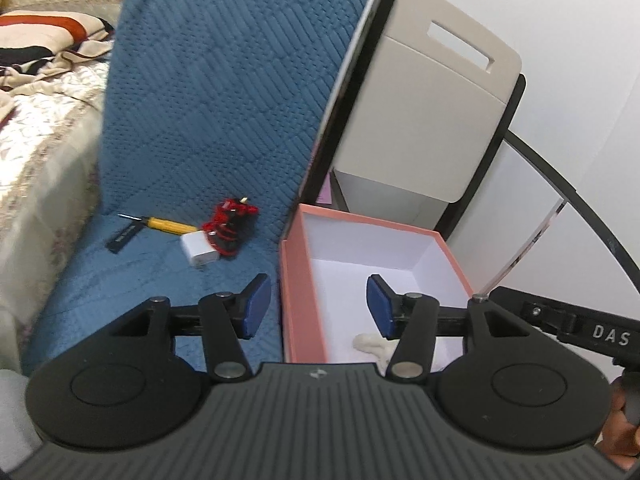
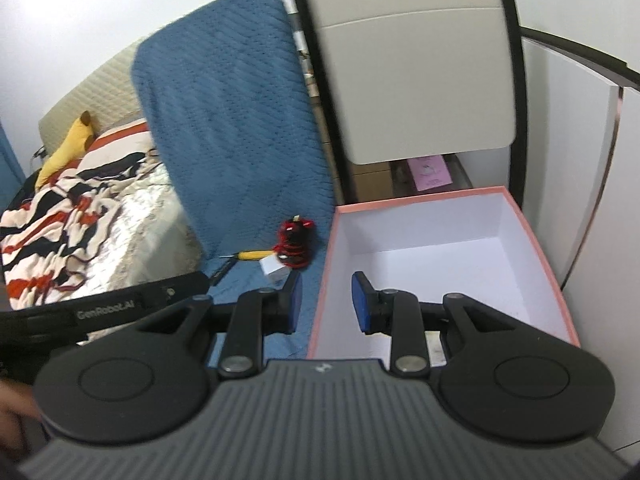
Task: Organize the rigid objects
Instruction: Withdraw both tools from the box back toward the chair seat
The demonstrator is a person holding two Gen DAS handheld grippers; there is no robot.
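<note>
Left tongs (image 1: pixel 319 306) sit low in the left wrist pic, wide open, nothing btwn the blue pads (image 1: pixel 256 306). They straddle the pink box (image 1: pixel 294 280) wall: one pad over the blue cover (image 1: pixel 208 92), the other over the white inside. A pale lumpy thing (image 1: pixel 372 344) lies in the box, bottom center, partly hidden by the tongs.

Right tongs (image 2: pixel 326 304) look the same in the right wrist pic: open, empty, low center, one pad each side of the pink box (image 2: pixel 324 292) left wall.

Things still out on the blue cover, mid-left of the left pic: yellow screwdriver (image 1: pixel 168 223), small black stick (image 1: pixel 124 237), white charger (image 1: pixel 199 254), red & black cable bundle (image 1: pixel 231 224) touching the charger. All well apart from both tongs. A beige chair back (image 1: pixel 424 92) stands behind the box, upper right. Bed w/ striped blanket (image 2: pixel 68 216) at left.
</note>
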